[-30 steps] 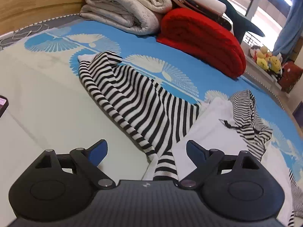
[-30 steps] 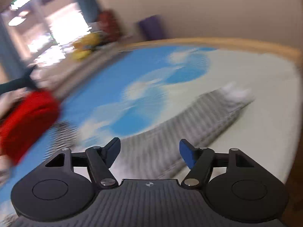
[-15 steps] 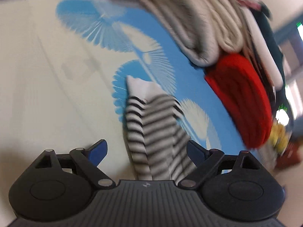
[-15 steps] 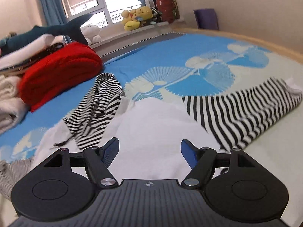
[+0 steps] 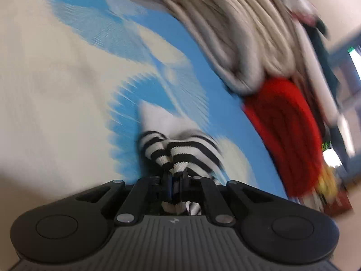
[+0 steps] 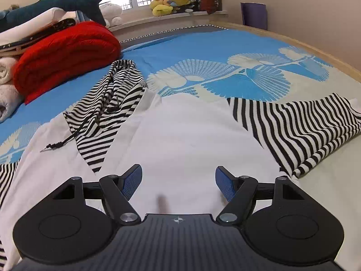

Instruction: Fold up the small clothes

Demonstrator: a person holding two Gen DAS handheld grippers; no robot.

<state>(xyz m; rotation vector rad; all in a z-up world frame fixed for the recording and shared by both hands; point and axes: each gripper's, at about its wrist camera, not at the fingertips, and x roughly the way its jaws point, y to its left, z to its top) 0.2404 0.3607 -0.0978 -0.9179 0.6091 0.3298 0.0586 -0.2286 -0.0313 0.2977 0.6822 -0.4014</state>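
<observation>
A small white hooded top with black-and-white striped sleeves lies spread on the bed. In the left wrist view my left gripper (image 5: 174,178) has its jaws closing tight on the end of one striped sleeve (image 5: 180,149), whose white cuff (image 5: 158,117) sticks out beyond the pinch. This view is motion-blurred. In the right wrist view my right gripper (image 6: 178,180) stands open just above the white body (image 6: 180,135), with nothing between its pads. The other striped sleeve (image 6: 304,131) lies to its right. The striped hood (image 6: 108,103) and its drawstring (image 6: 58,144) lie to its left.
The bed sheet (image 6: 203,45) is blue and cream with fan patterns. A folded red blanket (image 6: 65,54) and cream blankets (image 5: 237,33) are stacked along the far side, with a shark plush (image 6: 67,2) on top. Plush toys (image 6: 171,0) sit on the windowsill. A wooden bed edge (image 6: 327,56) runs at the right.
My left gripper swung over to the sleeve end, rolled, and went from wide open to shut on it. My right gripper came down closer to the white body and stayed open.
</observation>
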